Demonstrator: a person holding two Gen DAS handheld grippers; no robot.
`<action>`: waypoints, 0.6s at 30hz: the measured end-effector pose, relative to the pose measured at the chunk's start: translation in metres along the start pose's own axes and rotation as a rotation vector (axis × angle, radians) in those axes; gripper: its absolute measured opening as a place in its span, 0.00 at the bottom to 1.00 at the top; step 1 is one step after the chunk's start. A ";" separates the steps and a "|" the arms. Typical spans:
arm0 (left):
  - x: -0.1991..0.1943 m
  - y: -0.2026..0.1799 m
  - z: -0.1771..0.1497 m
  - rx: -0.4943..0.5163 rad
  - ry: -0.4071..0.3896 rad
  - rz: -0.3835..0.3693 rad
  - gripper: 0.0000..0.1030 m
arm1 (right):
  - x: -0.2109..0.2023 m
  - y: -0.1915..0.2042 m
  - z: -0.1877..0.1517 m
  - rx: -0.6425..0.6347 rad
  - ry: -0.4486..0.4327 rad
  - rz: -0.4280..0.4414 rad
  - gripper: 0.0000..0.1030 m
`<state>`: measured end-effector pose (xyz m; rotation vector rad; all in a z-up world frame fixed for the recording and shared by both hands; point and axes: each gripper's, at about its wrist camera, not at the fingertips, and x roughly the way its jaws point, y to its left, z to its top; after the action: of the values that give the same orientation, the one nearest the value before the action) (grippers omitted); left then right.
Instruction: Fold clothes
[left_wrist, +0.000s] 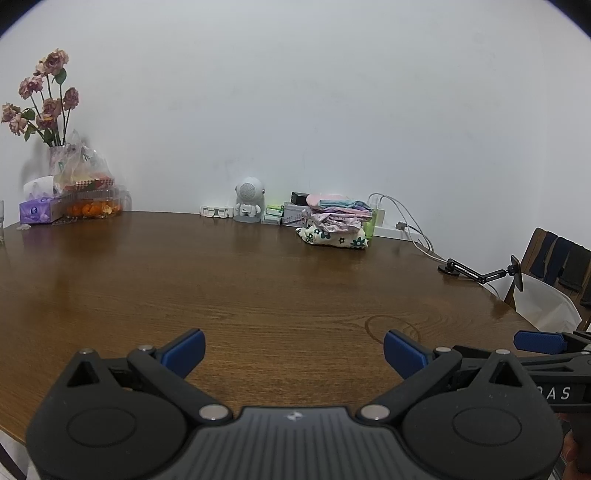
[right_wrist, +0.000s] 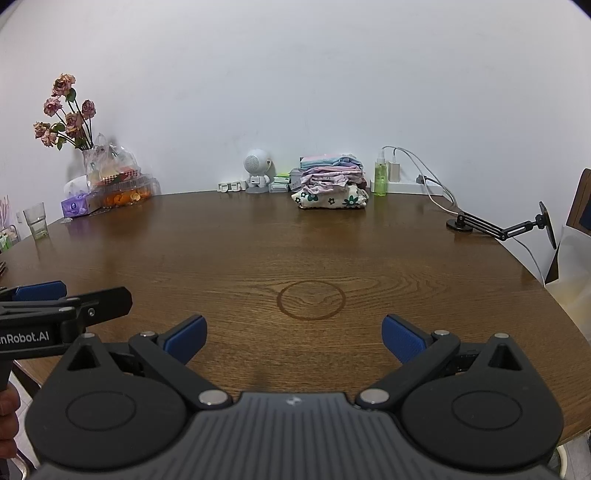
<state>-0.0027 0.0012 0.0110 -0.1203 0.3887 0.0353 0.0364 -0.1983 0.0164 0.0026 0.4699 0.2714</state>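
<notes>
Left gripper: jaws wide apart, holding nothing, hovering over the near edge of the table; it also shows at the left edge of the right wrist view.
Right gripper: jaws wide apart, empty, hovering over the near part of the table just beside the left one; one blue fingertip of it shows at the right edge of the left wrist view.
Clothes: one neat stack at the far side of the table against the wall, a flowered piece at the bottom, pink, lilac and blue pieces on top. Every piece in it looks folded.
Work area: the middle of the table, around the ring mark in the wood, has no garment on it.
Done, as I judge it: the folding shown looks finished, since all visible clothes sit in the stack.
Left to do: no loose garment is in view on the table; whether more waits out of frame I cannot tell. The white bag off the right edge of the table might hold some, but its contents are hidden.
Other things: a vase of dried roses, a tissue box, a small robot figure, a green bottle, a phone arm, all well apart from the grippers.
</notes>
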 end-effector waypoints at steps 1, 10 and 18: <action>0.000 0.000 0.000 0.000 0.002 0.000 1.00 | 0.000 0.000 0.000 0.000 0.001 0.000 1.00; 0.002 0.000 0.000 -0.001 0.010 0.001 1.00 | 0.002 -0.001 -0.002 0.006 0.010 -0.001 1.00; 0.003 -0.001 0.000 0.000 0.011 0.002 1.00 | 0.002 -0.001 -0.002 0.008 0.012 0.000 1.00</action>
<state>0.0001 0.0003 0.0099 -0.1199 0.4002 0.0362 0.0373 -0.1987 0.0142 0.0088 0.4827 0.2693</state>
